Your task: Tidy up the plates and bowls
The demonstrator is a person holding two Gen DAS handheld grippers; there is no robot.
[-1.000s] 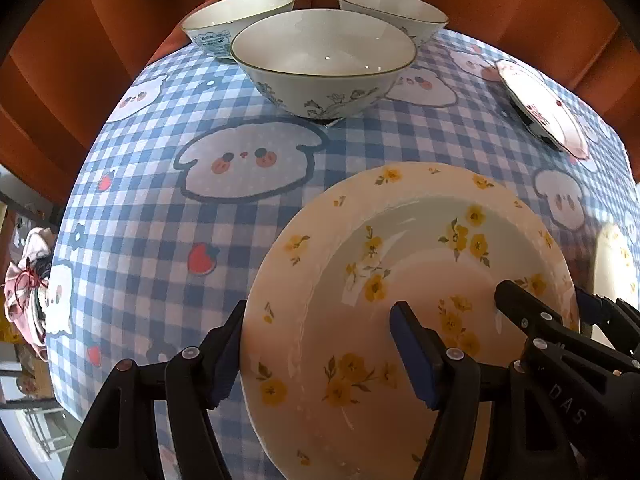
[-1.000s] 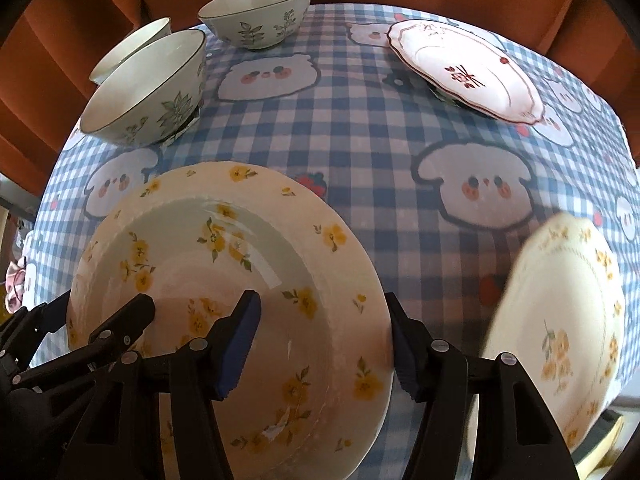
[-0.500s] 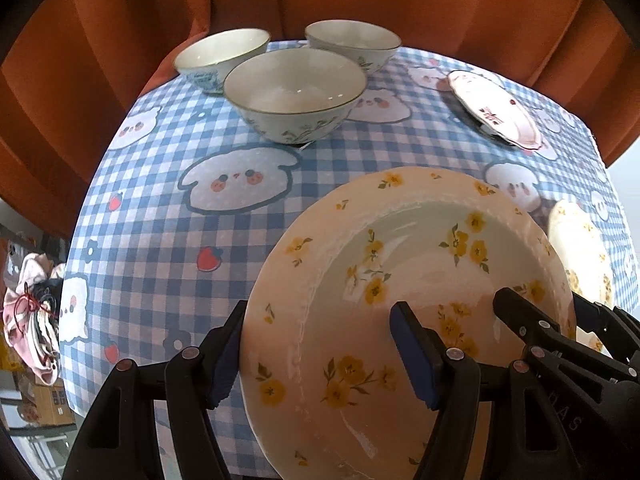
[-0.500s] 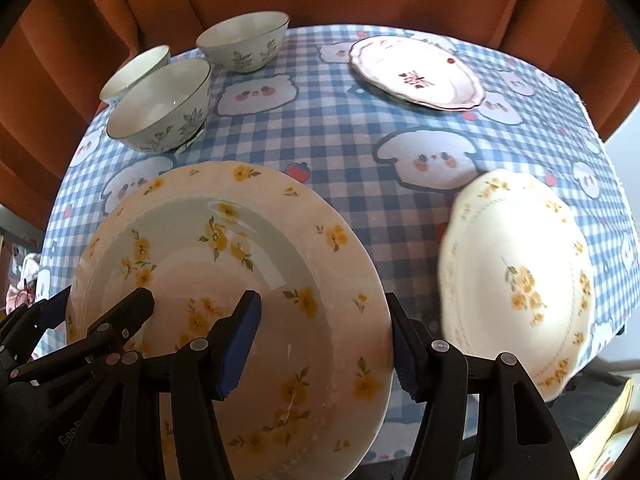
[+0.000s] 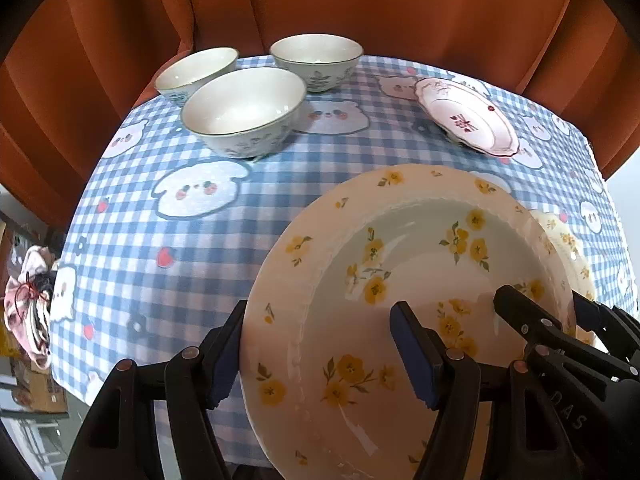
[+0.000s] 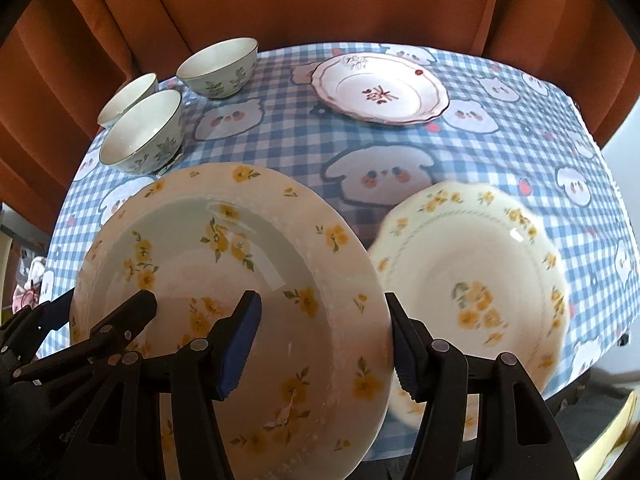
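Both grippers hold one cream deep plate with yellow flowers [image 5: 400, 280], lifted above the table. My left gripper [image 5: 320, 344] is shut on its left rim; my right gripper [image 6: 324, 344] is shut on its right rim [image 6: 360, 300]. The right gripper's fingers [image 5: 520, 316] show in the left wrist view, the left gripper's fingers [image 6: 120, 316] in the right wrist view. A second yellow-flowered plate [image 6: 472, 280] lies on the table to the right. A pink-rimmed plate [image 6: 378, 88] lies at the back. Three white bowls [image 5: 244, 110] stand at the back left.
The table has a blue checked cloth with cartoon faces [image 5: 192, 192]. Orange curtains [image 5: 360, 4] hang right behind it. The table edge is near on the left [image 5: 60, 320] and right [image 6: 624, 280]. A pink bundle [image 5: 28, 300] lies below the left edge.
The held plate has risen and pulled back from the table; the bowls and pink plate look farther away. The second yellow plate has come fully into the right wrist view.
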